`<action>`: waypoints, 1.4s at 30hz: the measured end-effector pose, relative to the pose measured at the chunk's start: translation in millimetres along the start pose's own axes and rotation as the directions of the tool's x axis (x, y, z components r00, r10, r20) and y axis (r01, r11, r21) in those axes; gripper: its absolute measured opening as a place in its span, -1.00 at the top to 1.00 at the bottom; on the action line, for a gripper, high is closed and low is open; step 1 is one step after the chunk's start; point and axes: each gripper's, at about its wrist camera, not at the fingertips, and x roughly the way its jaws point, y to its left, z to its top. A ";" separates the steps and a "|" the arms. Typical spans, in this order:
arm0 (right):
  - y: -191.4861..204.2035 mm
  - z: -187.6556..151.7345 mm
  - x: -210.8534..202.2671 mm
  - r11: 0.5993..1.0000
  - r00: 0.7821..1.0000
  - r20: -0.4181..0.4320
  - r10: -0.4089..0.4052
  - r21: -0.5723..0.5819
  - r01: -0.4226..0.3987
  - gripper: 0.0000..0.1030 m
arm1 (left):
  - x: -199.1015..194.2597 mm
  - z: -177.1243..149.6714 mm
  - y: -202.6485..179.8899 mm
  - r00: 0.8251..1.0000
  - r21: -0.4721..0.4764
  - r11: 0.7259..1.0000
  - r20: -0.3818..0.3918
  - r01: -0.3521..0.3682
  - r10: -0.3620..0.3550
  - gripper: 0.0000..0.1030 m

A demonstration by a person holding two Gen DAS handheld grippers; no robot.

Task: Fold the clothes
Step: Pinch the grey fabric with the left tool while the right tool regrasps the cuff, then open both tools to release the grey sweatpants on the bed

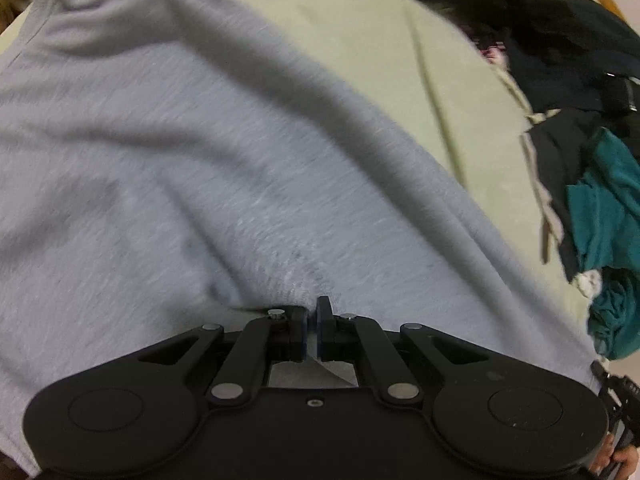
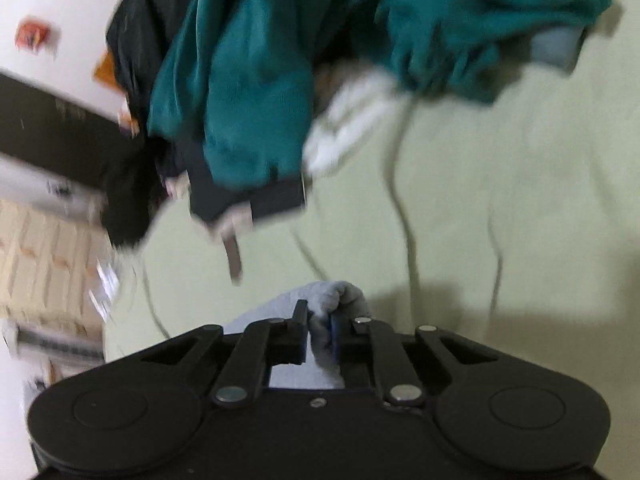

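A light grey garment (image 1: 168, 152) spreads over the pale green sheet (image 1: 360, 48) and fills most of the left wrist view. My left gripper (image 1: 312, 320) is shut on its near edge, and the cloth puckers where the pads pinch it. In the right wrist view my right gripper (image 2: 320, 332) is shut on a bunched fold of the same grey garment (image 2: 336, 292), which bulges out between and above the pads.
A pile of clothes lies at the side of the bed: a teal garment (image 2: 256, 80), black pieces (image 2: 132, 52) and a white item (image 2: 352, 116). The same teal garment (image 1: 612, 192) and dark clothes (image 1: 560, 40) show in the left wrist view. A hand (image 1: 616, 460) shows at the lower right.
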 end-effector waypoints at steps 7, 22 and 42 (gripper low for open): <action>-2.6 4.9 32.5 0.992 0.992 -0.007 -0.127 -0.029 0.127 0.75 | 31.0 -8.3 -9.8 0.995 0.037 0.995 -0.052 -0.088 0.090 0.94; -24.9 -43.4 -46.8 0.989 0.989 -0.034 -0.146 0.036 0.147 -0.28 | -35.2 -16.1 20.3 0.998 0.012 0.999 0.034 -0.051 0.051 0.21; -30.1 -85.2 5.2 0.911 0.984 0.083 -0.156 0.397 0.111 0.81 | -40.9 -39.2 117.5 0.957 -0.287 0.921 0.050 -0.262 0.287 0.21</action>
